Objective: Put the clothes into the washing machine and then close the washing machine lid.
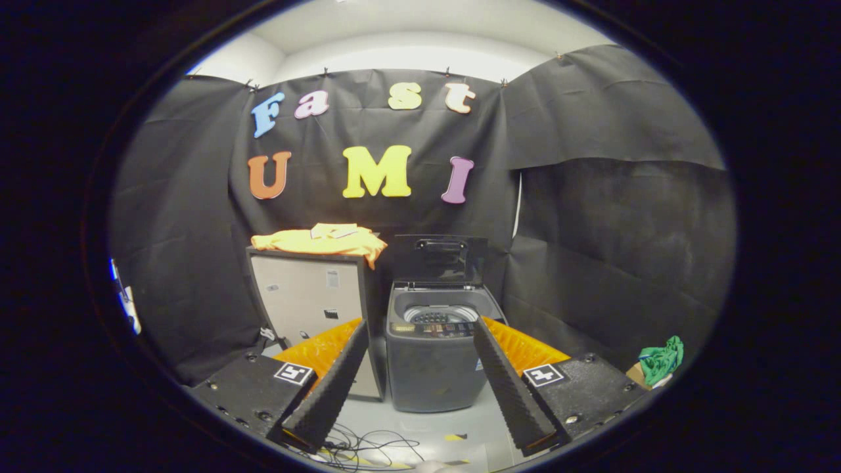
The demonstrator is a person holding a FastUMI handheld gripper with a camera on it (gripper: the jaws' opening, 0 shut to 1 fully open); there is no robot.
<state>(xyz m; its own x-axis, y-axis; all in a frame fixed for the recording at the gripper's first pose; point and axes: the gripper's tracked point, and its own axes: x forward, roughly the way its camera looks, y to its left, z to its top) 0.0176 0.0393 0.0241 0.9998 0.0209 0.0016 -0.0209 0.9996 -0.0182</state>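
Observation:
A dark grey top-loading washing machine stands on the floor straight ahead, beyond my fingers. Its lid is raised upright at the back and the drum opening shows. A yellow garment lies spread on top of a pale cabinet just left of the machine. My gripper is open, its fingers wide apart on either side of the machine, well short of it, with nothing between them.
A green cloth sits on a cardboard box low against the right wall. Black cables trail across the pale floor near my fingers. Black cloth walls close the booth on three sides.

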